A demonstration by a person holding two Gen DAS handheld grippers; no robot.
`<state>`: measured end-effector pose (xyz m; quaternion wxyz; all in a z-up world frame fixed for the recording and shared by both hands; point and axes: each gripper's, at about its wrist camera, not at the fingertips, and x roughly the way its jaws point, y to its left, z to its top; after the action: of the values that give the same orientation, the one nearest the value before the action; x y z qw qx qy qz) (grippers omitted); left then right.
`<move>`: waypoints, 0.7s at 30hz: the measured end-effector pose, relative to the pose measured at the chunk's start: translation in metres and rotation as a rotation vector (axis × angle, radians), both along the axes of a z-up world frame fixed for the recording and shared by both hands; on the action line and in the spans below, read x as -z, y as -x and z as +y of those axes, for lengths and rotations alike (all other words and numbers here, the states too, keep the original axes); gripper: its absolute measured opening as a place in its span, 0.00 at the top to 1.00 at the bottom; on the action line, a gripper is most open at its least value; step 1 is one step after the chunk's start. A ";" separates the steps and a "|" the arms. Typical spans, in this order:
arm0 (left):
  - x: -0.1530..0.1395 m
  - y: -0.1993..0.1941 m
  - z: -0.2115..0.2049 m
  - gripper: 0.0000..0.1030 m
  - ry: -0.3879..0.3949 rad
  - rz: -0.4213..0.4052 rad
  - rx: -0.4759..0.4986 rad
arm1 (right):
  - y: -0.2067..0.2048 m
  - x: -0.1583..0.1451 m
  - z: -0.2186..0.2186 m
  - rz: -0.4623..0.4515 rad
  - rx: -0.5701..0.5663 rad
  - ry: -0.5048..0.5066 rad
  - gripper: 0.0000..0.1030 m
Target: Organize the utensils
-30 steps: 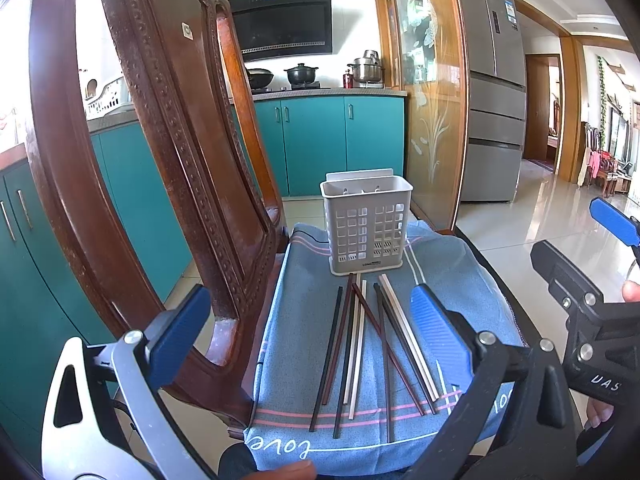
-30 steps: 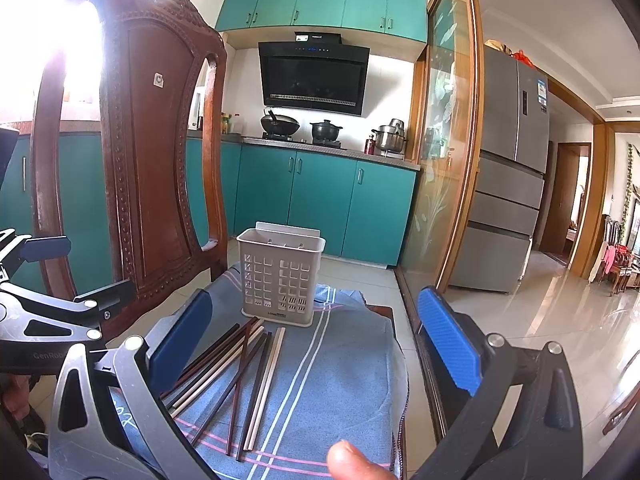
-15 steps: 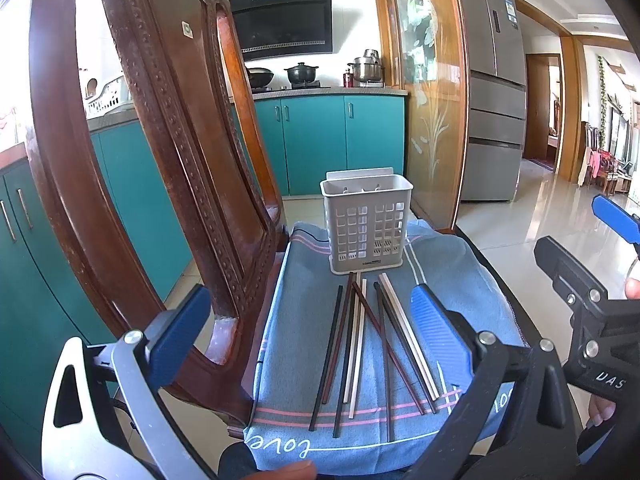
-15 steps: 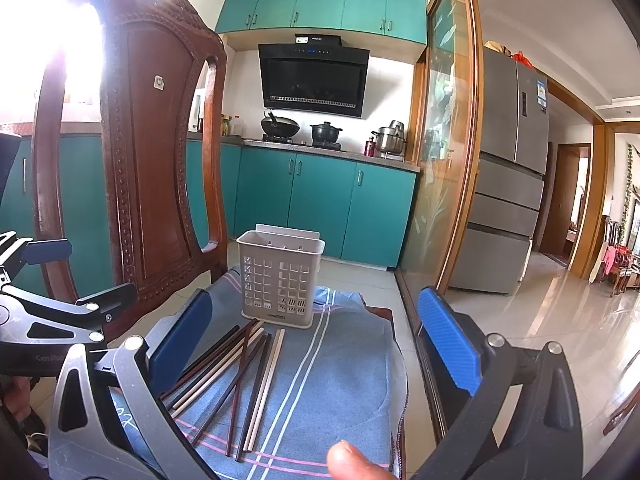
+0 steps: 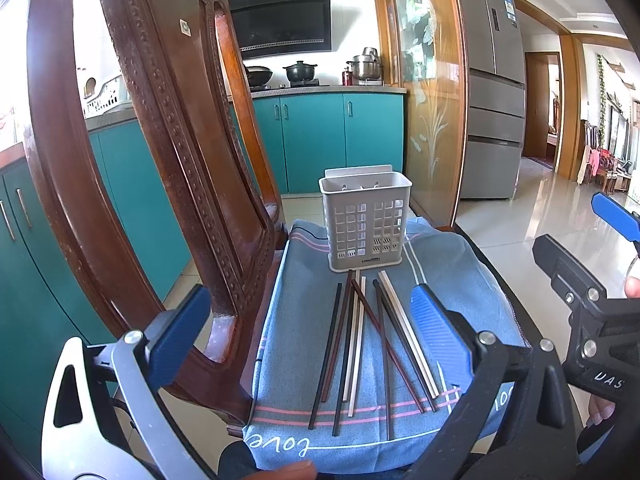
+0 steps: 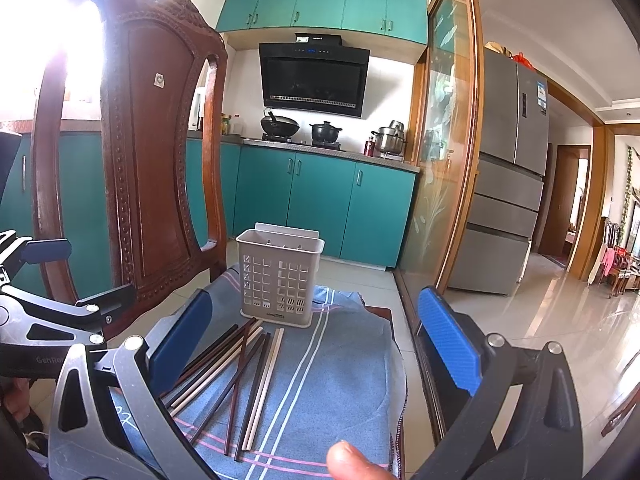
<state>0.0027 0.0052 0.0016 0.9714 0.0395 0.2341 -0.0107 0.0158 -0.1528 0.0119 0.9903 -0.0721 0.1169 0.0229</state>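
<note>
Several chopsticks point(image 5: 360, 344), black, brown and cream, lie in a loose fan on a blue cloth point(image 5: 304, 320) over a chair seat. They also show in the right wrist view point(image 6: 244, 372). An empty grey slotted utensil holder point(image 5: 366, 226) stands upright at their far end, seen too in the right wrist view point(image 6: 280, 278). My left gripper point(image 5: 308, 328) is open and empty above the near ends of the chopsticks. My right gripper point(image 6: 316, 340) is open and empty, to the right of the chopsticks.
The carved wooden chair back point(image 5: 132, 152) rises along the left of the seat. The cloth's right edge point(image 6: 398, 364) drops to a tiled floor. Teal kitchen cabinets point(image 5: 320, 140), a glass door point(image 6: 444, 160) and a fridge point(image 5: 492, 100) stand beyond.
The right gripper, seen at the right edge of the left wrist view, has drifted slightly to the right. Nothing on the cloth has moved.
</note>
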 end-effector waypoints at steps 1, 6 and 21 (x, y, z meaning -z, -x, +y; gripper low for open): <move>0.000 0.000 0.000 0.03 -0.001 0.000 -0.001 | 0.000 0.000 0.000 0.000 -0.001 0.000 0.03; 0.000 0.000 -0.001 0.03 -0.001 0.000 0.000 | 0.000 -0.001 0.001 -0.002 0.000 0.000 0.03; 0.036 -0.024 -0.006 0.04 -0.020 0.153 0.027 | -0.071 0.061 -0.006 0.365 0.122 0.099 0.02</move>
<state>0.0266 -0.0011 -0.0343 0.9499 0.0515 0.3073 -0.0243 0.0869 -0.1589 -0.0488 0.9475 -0.1082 0.2995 -0.0305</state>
